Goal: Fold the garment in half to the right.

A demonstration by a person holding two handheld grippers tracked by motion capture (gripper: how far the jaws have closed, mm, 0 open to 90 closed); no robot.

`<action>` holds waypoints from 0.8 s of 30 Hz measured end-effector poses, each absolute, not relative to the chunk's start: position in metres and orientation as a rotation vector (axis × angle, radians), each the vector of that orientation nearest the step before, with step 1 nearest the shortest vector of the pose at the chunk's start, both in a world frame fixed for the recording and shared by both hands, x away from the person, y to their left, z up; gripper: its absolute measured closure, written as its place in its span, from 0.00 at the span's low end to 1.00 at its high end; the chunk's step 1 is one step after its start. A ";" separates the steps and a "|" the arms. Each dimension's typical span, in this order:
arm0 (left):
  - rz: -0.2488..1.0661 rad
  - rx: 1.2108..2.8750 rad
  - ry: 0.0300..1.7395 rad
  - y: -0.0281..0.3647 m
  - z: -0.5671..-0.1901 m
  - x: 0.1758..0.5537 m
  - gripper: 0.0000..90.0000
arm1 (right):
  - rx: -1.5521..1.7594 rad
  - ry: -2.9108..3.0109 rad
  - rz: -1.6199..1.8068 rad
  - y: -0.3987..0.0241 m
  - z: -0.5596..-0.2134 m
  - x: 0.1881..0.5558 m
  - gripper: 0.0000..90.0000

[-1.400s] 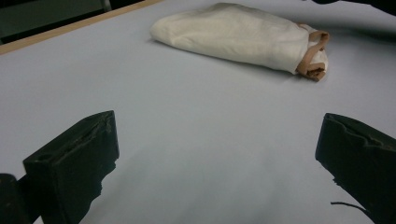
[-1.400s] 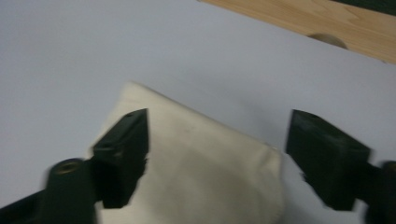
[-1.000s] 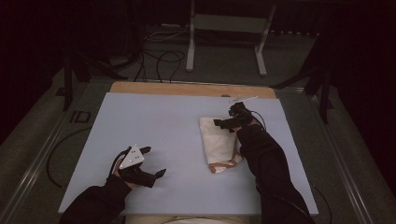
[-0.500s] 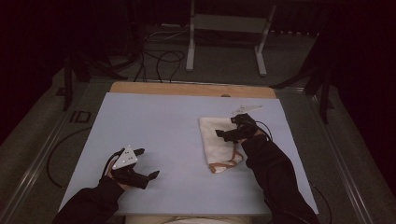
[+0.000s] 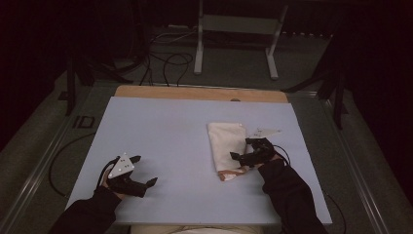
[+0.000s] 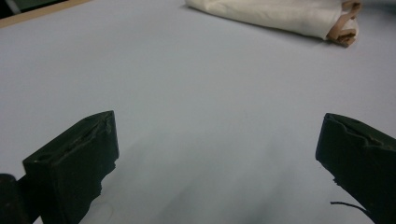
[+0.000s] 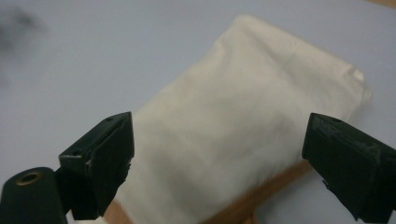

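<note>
- The right gripper hangs over the near end of the folded cloth, jaws spread wide, nothing between them.
- In its own view the cream cloth lies under both jaws, its tan edge nearest.
- The left gripper sits at 8 o'clock on the worktop, jaws wide and holding nothing.
- From the left gripper the cloth lies toward 2 o'clock, well apart.

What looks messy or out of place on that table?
Little stands out. The folded cream cloth lies slightly askew on the table, with its tan edge sticking out at the near end. No spill or damage shows.
</note>
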State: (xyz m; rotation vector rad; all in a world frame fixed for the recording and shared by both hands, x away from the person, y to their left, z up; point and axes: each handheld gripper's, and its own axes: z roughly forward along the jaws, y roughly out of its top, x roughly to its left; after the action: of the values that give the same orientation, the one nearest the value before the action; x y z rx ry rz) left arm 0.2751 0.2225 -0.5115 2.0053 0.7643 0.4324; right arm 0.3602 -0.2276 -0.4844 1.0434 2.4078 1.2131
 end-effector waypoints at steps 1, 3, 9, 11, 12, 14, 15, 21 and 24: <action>0.435 2.008 0.766 0.224 -0.512 0.275 0.01 | 1.039 2.412 1.205 -0.228 -0.485 0.357 0.10; 0.437 2.005 0.769 0.226 -0.513 0.275 0.01 | 1.033 2.411 1.199 -0.232 -0.487 0.351 0.10; 0.436 2.006 0.762 0.226 -0.513 0.275 0.01 | 1.008 2.393 1.185 -0.241 -0.492 0.333 0.10; 0.439 2.007 0.762 0.226 -0.514 0.275 0.01 | 1.005 2.389 1.182 -0.243 -0.494 0.327 0.10; 0.439 2.007 0.762 0.226 -0.514 0.275 0.01 | 1.014 2.391 1.177 -0.245 -0.495 0.324 0.10; 0.440 2.007 0.763 0.226 -0.514 0.275 0.01 | 1.011 2.393 1.172 -0.246 -0.496 0.321 0.10; 0.440 2.006 0.765 0.226 -0.514 0.275 0.01 | 1.014 2.385 1.177 -0.248 -0.496 0.319 0.10; 0.456 2.004 0.761 0.225 -0.513 0.274 0.01 | 1.048 2.359 1.181 -0.260 -0.503 0.298 0.10; 0.466 1.995 0.759 0.225 -0.511 0.273 0.01 | 1.075 2.364 1.146 -0.263 -0.511 0.288 0.10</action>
State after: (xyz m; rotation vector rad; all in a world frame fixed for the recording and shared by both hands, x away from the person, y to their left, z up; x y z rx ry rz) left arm 0.2726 0.2255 -0.5111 1.9954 0.7594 0.4655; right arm 0.2878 -0.2631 -0.5111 1.0752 2.3644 1.1462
